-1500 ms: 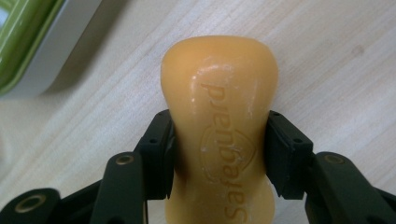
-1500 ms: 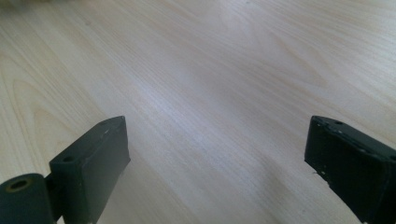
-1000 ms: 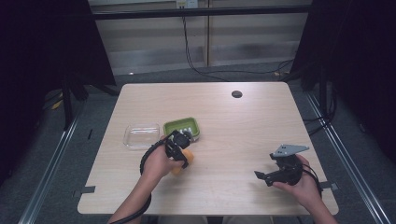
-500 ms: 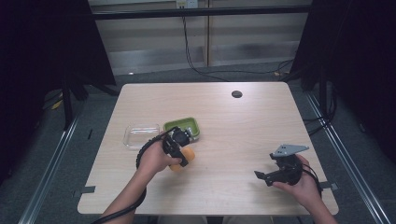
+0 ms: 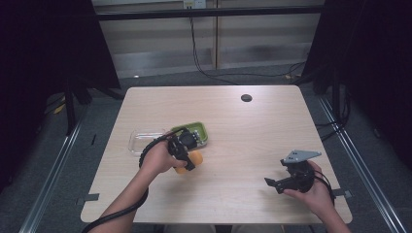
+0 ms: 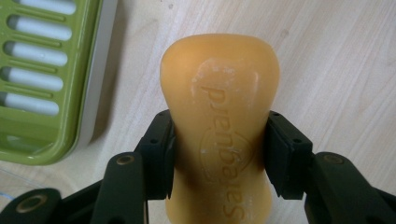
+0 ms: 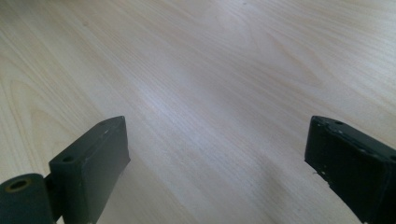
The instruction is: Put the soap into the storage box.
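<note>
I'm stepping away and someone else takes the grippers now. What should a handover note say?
Left gripper: shut on the orange waisted bar of soap, jaws pressing its narrow middle, just above the pale wooden table.
Right gripper: open, nothing between its jaws, over bare table near the right edge.
Green slotted soap dish: beside the soap, nothing in it. Clear plastic lid: lying beside the dish.
Done: soap gripped.
Left, probably: set the soap in the dish, then perhaps fit the lid.
</note>
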`<state>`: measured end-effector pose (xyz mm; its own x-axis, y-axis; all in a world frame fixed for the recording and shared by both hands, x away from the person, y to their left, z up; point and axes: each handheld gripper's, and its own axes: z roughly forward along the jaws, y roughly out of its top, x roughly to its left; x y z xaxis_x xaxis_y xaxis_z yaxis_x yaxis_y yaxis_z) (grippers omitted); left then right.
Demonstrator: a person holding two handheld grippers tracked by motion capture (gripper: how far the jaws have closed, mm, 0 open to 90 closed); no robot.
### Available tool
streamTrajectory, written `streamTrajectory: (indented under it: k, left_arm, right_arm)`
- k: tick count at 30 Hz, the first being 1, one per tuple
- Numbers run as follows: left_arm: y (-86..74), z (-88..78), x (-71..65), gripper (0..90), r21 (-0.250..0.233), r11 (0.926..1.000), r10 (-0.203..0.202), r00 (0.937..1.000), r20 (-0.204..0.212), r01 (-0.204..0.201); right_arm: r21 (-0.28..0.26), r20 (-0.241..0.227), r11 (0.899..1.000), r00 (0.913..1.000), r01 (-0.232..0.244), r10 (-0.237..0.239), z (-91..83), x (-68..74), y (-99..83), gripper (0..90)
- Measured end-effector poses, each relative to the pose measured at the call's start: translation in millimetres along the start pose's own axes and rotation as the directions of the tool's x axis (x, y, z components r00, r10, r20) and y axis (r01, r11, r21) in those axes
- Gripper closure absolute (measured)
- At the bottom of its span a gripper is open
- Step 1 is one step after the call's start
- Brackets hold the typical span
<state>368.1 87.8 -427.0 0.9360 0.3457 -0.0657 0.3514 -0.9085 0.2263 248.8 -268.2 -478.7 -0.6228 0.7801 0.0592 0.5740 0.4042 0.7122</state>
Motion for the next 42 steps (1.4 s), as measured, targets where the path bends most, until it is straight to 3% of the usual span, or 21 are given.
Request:
streamTrajectory:
  k: [1, 10, 16, 17, 22, 23, 26, 27, 28, 42]
  left_arm:
    - [0.9, -0.6, 0.8, 49.8, 0.01, 0.9998, 0.015, 0.9999, -0.006, -0.015]
    - [7.9, -6.7, 5.8, 49.8, 0.007, 0.9997, 0.023, 0.9996, -0.017, -0.023]
    - [11.6, -9.8, 10.3, 49.8, 0.015, 0.9995, 0.028, 0.9995, -0.01, -0.028]
    - [12.3, -11.3, 11.8, 49.8, 0.026, 0.9991, 0.034, 0.9994, 0.006, -0.034]
    - [13.2, -12.8, 13.5, 49.8, 0.01, 0.9993, 0.037, 0.9993, -0.006, -0.037]
    - [13.9, -14.6, 15.2, 49.8, 0.026, 0.9988, 0.042, 0.9991, 0.007, -0.043]
    - [14.3, -13.9, 15.8, 49.8, 0.013, 0.999, 0.042, 0.9989, -0.018, -0.042]
    - [15.0, -15.0, 16.7, 49.7, 0.022, 0.9992, 0.034, 0.9994, 0.0, -0.034]
    - [15.8, -15.3, 17.9, 49.8, 0.028, 0.9984, 0.049, 0.9988, -0.007, -0.048]
    - [21.5, -18.1, 24.8, 49.8, 0.02, 0.9993, 0.031, 0.9995, -0.009, -0.031]
  right_arm:
    - [0.0, 0.001, 1.0, 1.0, 0.0, 0.0, 0.1, -0.5, -0.3, 5.9]
    - [0.004, 0.004, 1.0, 1.0, -0.006, 0.006, -0.2, -0.5, -0.6, 5.9]
    - [-0.001, 0.001, 1.0, 1.0, 0.004, -0.004, 0.0, -0.9, -0.5, 5.9]
    - [0.0, 0.003, 1.0, 1.0, -0.001, 0.001, 0.0, -1.0, -0.4, 5.9]
    - [0.003, 0.004, 1.0, 1.0, -0.001, 0.001, 0.1, -1.1, -0.4, 5.9]
    - [0.003, 0.004, 1.0, 1.0, -0.001, 0.001, 0.1, -1.1, -0.4, 5.9]
    - [0.002, 0.003, 1.0, 1.0, -0.002, 0.002, 0.0, -1.4, -0.5, 5.9]
    - [0.003, 0.002, 1.0, 1.0, -0.002, 0.002, 0.1, -1.5, -0.5, 5.9]
    - [0.006, 0.003, 1.0, 1.0, -0.004, 0.004, 0.0, -1.3, -0.7, 5.9]
    - [0.001, 0.001, 1.0, 1.0, 0.0, 0.0, -0.1, -2.7, -1.1, 5.9]
